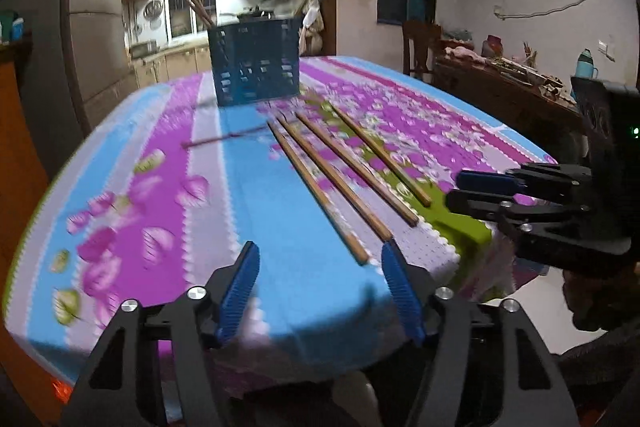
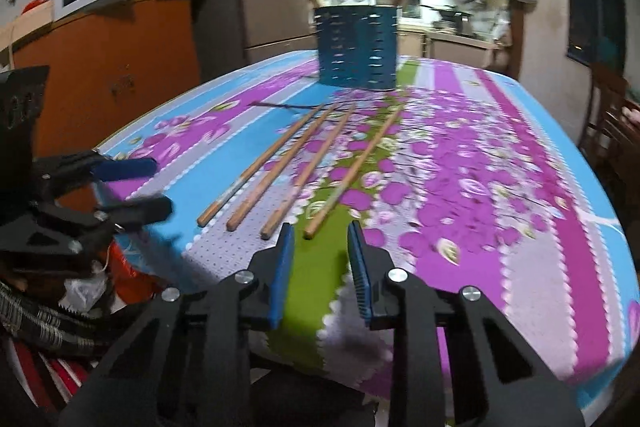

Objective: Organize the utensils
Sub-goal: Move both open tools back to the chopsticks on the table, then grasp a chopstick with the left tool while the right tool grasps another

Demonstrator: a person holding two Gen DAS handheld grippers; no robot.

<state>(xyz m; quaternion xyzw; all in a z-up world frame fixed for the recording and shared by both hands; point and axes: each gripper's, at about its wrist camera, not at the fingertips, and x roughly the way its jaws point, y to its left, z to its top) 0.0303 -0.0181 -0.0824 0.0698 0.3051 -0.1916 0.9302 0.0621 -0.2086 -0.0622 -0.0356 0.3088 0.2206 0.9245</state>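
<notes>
1. Four chopsticks (image 2: 280,171) lie side by side on the desk (image 2: 500,187), butt ends at its near edge. One blue holder (image 2: 357,47) stands at the far edge, with at least two sticks in it.
2. Left tongs (image 1: 320,291): apart, empty, off the near edge.
3. Right tongs (image 2: 320,267): apart, empty, lined up on the rightmost stick.
4. Risk: sticks lie close together, so a grab may nudge a neighbour or roll one off the edge.
</notes>
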